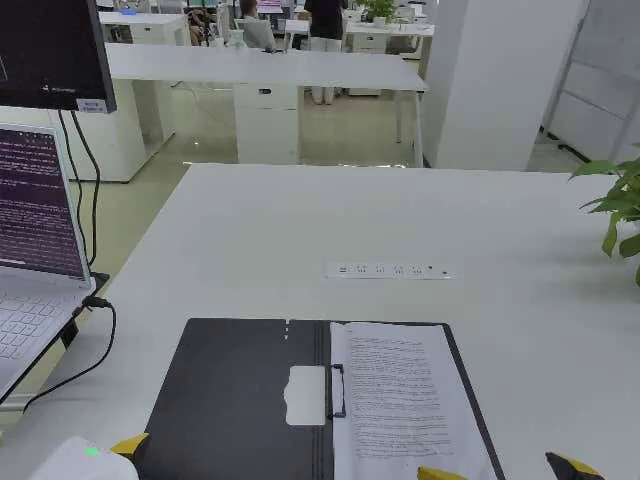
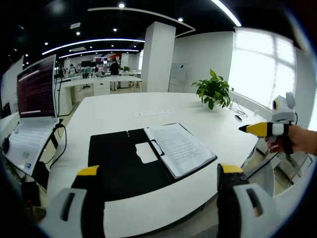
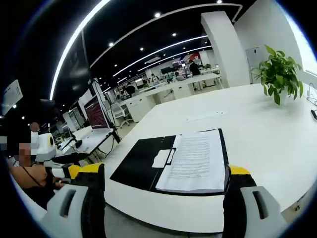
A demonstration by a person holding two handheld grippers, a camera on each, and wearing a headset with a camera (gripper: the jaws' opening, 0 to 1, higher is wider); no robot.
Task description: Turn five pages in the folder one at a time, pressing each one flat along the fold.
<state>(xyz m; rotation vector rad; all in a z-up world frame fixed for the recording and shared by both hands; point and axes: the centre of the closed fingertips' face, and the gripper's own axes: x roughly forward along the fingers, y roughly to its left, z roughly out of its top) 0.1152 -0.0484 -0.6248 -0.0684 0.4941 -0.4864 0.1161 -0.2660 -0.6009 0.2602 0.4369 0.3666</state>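
On the white table [image 1: 250, 220], near its front edge in the head view, the folder [image 1: 240, 400] is laid open: a black cover lies on the left and a stack of printed pages [image 1: 405, 400] on the right, with a clip [image 1: 337, 390] beside the fold. A socket strip [image 1: 388, 270] is set into the table beyond it, a laptop [image 1: 35, 250] is placed at the left and a plant [image 1: 620, 210] at the right; the pages lie uncovered. From the left gripper view, the left gripper [image 2: 159, 169] is seen with jaws spread wide and empty, held clear of the folder, while the right gripper [image 2: 256, 130], gripped by a hand [image 2: 297, 141], is seen at the right, apart from the folder. From the right gripper view, its jaws are likewise seen spread and empty, with the pages straight ahead.
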